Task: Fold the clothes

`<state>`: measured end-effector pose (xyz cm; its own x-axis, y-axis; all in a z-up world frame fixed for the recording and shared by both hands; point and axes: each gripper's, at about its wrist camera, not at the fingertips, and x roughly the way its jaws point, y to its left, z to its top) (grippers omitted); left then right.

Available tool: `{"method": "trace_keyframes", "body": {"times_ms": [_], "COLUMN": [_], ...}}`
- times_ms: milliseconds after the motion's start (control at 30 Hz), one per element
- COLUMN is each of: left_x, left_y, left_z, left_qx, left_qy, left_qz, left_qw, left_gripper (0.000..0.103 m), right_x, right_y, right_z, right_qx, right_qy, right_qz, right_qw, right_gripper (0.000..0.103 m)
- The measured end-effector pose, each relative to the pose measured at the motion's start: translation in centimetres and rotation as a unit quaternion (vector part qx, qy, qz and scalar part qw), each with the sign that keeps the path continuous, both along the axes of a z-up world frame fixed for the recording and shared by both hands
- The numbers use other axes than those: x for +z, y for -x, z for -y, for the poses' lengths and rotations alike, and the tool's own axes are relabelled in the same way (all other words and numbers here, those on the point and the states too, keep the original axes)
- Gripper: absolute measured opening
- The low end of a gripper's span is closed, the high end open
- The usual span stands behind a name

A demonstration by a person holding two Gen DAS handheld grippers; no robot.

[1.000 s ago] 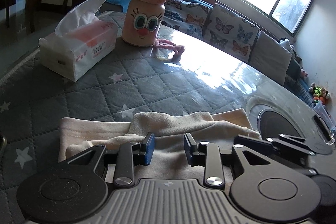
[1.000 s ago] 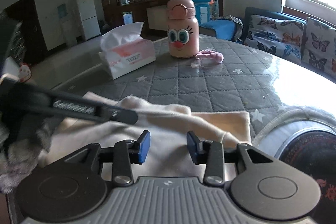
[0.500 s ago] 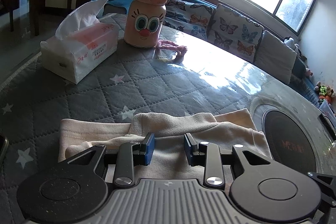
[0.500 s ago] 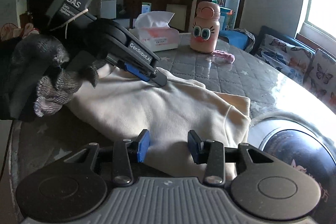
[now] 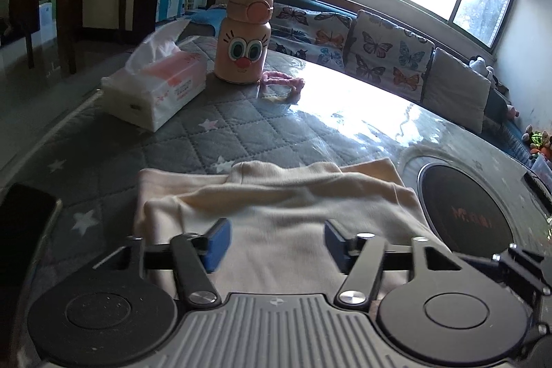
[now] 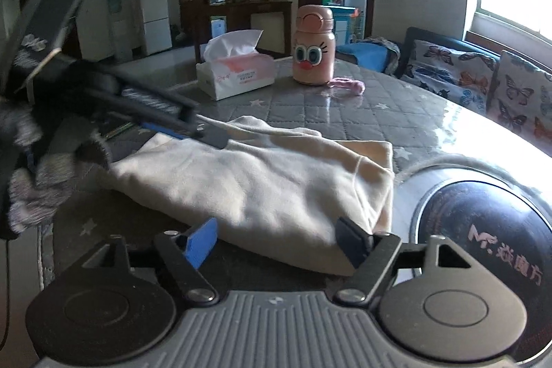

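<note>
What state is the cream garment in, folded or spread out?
Folded. The cream garment lies as a compact layered bundle on the quilted table cover, doubled edges stacked at its right end; neither claw grips it.

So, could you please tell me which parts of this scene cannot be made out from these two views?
- Near edge of the cream garment: left wrist view, hidden behind the left hand-held gripper.
- Dark object: left wrist view, cut by the frame edge, unidentifiable.
- Tissue pack print: right wrist view, too small.

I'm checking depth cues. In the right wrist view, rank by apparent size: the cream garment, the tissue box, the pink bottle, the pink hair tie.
1. cream garment, nearest the camera
2. tissue box
3. pink bottle, close to the box, so unsure
4. pink hair tie
</note>
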<state>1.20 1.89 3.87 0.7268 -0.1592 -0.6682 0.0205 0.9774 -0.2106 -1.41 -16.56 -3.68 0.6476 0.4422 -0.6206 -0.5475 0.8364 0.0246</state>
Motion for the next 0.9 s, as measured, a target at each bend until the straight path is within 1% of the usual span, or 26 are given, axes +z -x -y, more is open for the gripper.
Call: {"method": "trace_keyframes", "body": {"times_ms": [33, 67, 100, 300, 367, 467, 567, 600, 633, 767, 900], "left_x": [0.1, 0.3, 0.4, 0.7, 0.7, 0.7, 0.7, 0.7, 0.7, 0.6, 0.9], "left_y": [0.6, 1.1, 1.7, 4.3, 5.0, 5.9, 6.6, 6.9, 7.1, 7.7, 8.2], "left_z": [0.1, 0.2, 0.3, 1.0, 1.3, 1.6, 1.8, 1.9, 2.0, 2.4, 2.9], "left_qx": [0.002, 0.005, 0.007, 0.02, 0.02, 0.018, 0.018, 0.019, 0.02, 0.026, 0.026], "left_qy": [-0.003, -0.007, -0.01, -0.026, -0.032, -0.04, -0.043, -0.044, -0.044, -0.048, -0.057], "left_qz": [0.002, 0.003, 0.005, 0.007, 0.011, 0.016, 0.019, 0.02, 0.019, 0.005, 0.008], "left_qw": [1.0, 1.0, 0.9999, 0.9994, 0.9992, 0.9989, 0.9987, 0.9987, 0.9987, 0.9985, 0.998], "left_gripper": [0.081, 0.085, 0.088, 0.098, 0.1, 0.103, 0.103, 0.103, 0.103, 0.103, 0.103], "right_x": [0.1, 0.1, 0.2, 0.4, 0.4, 0.4, 0.4, 0.4, 0.4, 0.6, 0.9], "right_y": [0.2, 0.3, 0.5, 2.0, 2.3, 3.0, 3.3, 3.4, 3.4, 3.7, 4.1], "right_z": [0.1, 0.3, 0.5, 1.0, 1.0, 1.2, 1.5, 1.5, 1.6, 1.7, 1.8], "right_qx": [-0.004, -0.008, -0.011, -0.019, -0.021, -0.024, -0.025, -0.026, -0.027, -0.029, -0.029], "right_qy": [-0.002, -0.005, -0.008, -0.012, -0.01, -0.011, -0.013, -0.013, -0.013, -0.017, -0.019], "right_qz": [-0.001, -0.003, -0.005, -0.005, -0.002, 0.001, -0.003, -0.002, -0.001, 0.001, 0.005], "right_qw": [1.0, 1.0, 1.0, 1.0, 1.0, 1.0, 1.0, 1.0, 1.0, 0.999, 0.999], "right_gripper": [0.078, 0.082, 0.086, 0.093, 0.097, 0.099, 0.1, 0.102, 0.103, 0.103, 0.103]}}
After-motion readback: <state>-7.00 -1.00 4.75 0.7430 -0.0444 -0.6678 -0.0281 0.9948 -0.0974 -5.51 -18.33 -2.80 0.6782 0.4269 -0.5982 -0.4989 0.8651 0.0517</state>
